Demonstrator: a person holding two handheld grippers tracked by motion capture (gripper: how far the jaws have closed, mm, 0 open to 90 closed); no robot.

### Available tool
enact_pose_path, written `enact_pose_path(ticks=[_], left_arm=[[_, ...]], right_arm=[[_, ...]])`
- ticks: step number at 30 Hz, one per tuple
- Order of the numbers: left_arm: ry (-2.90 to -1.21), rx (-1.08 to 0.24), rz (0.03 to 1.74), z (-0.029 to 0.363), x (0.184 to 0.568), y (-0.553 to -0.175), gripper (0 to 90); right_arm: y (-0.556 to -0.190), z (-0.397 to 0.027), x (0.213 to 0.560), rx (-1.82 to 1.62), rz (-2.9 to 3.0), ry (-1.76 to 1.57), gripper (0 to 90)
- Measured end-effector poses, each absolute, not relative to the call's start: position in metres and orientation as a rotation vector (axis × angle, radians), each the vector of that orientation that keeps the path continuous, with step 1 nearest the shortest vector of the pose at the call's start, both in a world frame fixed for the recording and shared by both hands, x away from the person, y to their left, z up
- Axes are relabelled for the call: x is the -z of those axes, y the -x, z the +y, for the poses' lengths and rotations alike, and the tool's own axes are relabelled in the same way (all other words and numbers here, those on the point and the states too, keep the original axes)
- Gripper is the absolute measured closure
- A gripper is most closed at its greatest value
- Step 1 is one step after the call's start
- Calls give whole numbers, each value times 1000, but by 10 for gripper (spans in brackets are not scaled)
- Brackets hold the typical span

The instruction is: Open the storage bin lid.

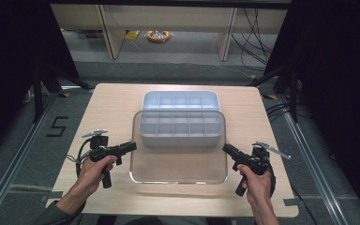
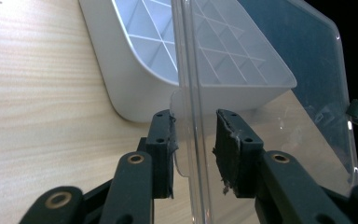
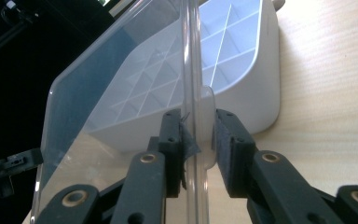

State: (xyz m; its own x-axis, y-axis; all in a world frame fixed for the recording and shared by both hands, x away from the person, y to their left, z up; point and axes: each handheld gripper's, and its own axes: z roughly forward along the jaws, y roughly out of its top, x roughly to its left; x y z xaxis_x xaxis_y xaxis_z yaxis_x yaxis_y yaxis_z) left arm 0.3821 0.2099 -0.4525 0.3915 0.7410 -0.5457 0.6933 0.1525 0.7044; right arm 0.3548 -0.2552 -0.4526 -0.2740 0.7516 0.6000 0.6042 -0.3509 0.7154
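A white compartment tray (image 1: pixel 180 93) stands at mid-table. A clear lid (image 1: pixel 178 161) lies over its near half and reaches toward me. My left gripper (image 1: pixel 133 145) is at the lid's left edge. In the left gripper view the lid (image 2: pixel 307 93) runs edge-on between the jaws of my left gripper (image 2: pixel 193 140), with a small gap at one pad (image 2: pixel 228 154), and the tray (image 2: pixel 135 93) is beyond. My right gripper (image 1: pixel 225 147) is at the lid's right edge. In the right gripper view my right gripper (image 3: pixel 199 135) pinches the lid (image 3: pixel 98 93) at its rim, beside the tray (image 3: pixel 261 93).
The wooden table (image 1: pixel 112 108) has bare room left and right of the tray. Black curtains flank the table. Beyond its far edge are wooden desk legs (image 1: pixel 108 33), cables (image 1: pixel 253 37) and a yellow roll (image 1: pixel 158 36) on the floor.
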Motion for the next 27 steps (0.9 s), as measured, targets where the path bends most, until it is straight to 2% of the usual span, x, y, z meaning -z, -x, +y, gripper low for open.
enact_pose_path(ticks=[9,27], left_arm=[[-1530,-66,1321,211,456,-370,671],[-1589,-12,1339,209,481,-344,667]], right_arm=[[-342,-252,459,-1710,1696,-1853,738],[-316,-256,475,-1693,1724,-1857,743]])
